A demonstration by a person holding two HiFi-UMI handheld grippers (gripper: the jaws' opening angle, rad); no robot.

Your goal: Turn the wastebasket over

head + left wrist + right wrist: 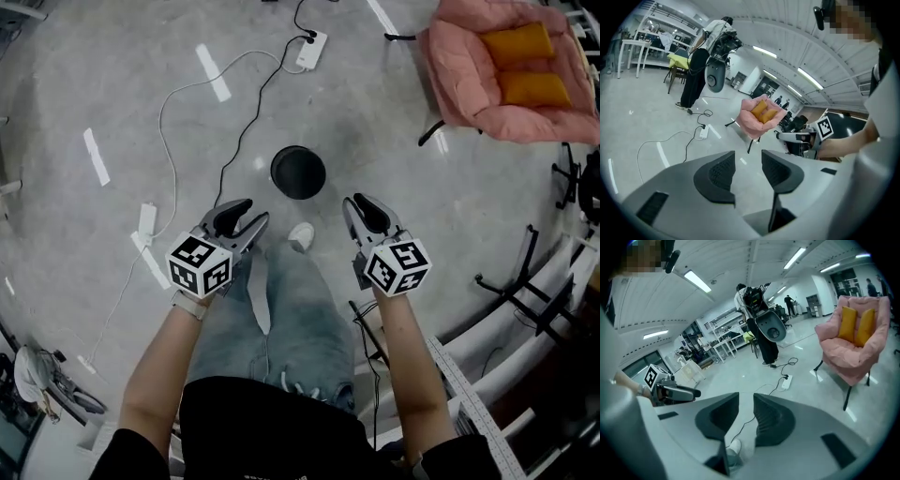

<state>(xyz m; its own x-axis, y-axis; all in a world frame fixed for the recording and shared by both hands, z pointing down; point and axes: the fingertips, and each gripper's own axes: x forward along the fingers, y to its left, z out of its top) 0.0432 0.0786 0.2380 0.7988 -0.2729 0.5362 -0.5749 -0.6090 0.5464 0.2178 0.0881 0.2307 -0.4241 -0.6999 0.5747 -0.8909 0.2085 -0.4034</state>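
Left claw: spread, nothing between the pads.
Wastebasket: black, round, on the grey floor, ahead of both claws, touching neither.
Right claw: narrowly parted, empty.
Armchair: pink, far right.

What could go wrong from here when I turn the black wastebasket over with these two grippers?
1. The left gripper and right gripper are both open, empty and short of the wastebasket. It is round, so a one-sided grip may slip or set it rolling.
2. A black cable lies on the floor just left of it; the tipped bin could land on the cable or drag it.
3. The white shoe is close in front and could knock it.
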